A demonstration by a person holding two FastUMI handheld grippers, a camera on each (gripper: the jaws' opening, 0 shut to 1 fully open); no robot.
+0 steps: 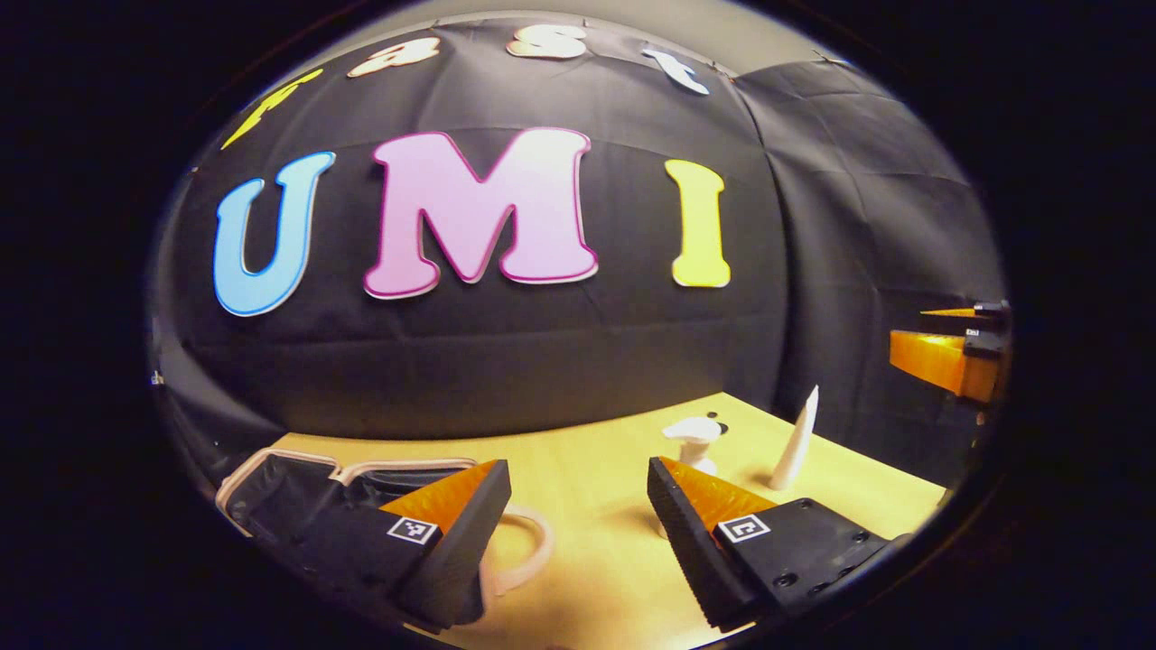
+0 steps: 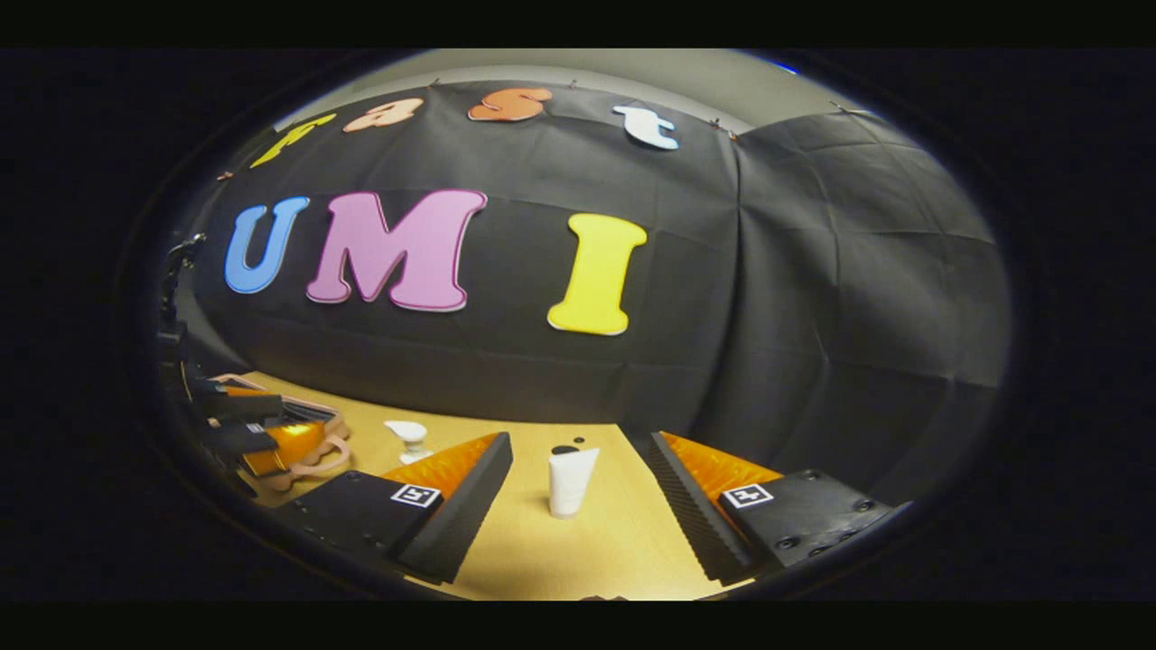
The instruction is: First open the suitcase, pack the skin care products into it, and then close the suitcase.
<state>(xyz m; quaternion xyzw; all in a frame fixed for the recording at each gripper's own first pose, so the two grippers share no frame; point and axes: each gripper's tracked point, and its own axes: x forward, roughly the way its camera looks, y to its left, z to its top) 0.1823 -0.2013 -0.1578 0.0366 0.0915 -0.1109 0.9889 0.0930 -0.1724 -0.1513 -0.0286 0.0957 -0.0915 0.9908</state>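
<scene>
Suitcase (image 1: 298, 506) sits at the worktop's (image 1: 596, 560) left edge, soft fabric by the look, so I'd grab its looped handle (image 1: 528, 551). Tube (image 2: 571, 481) and pump bottle (image 2: 408, 437) stand mid-worktop, probably light and tippy; pinch the tube low. Left gripper (image 1: 578, 519) and right gripper (image 2: 578, 506) both gape, holding nothing.

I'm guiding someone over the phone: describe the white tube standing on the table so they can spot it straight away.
Start at the wooden table in front of the black cloth wall. The white tube stands upright on its cap, straight ahead between the open fingers of the right gripper. Unlike the short pump bottle farther left, it is a plain tube, tapering to a flat crimped top.
</scene>
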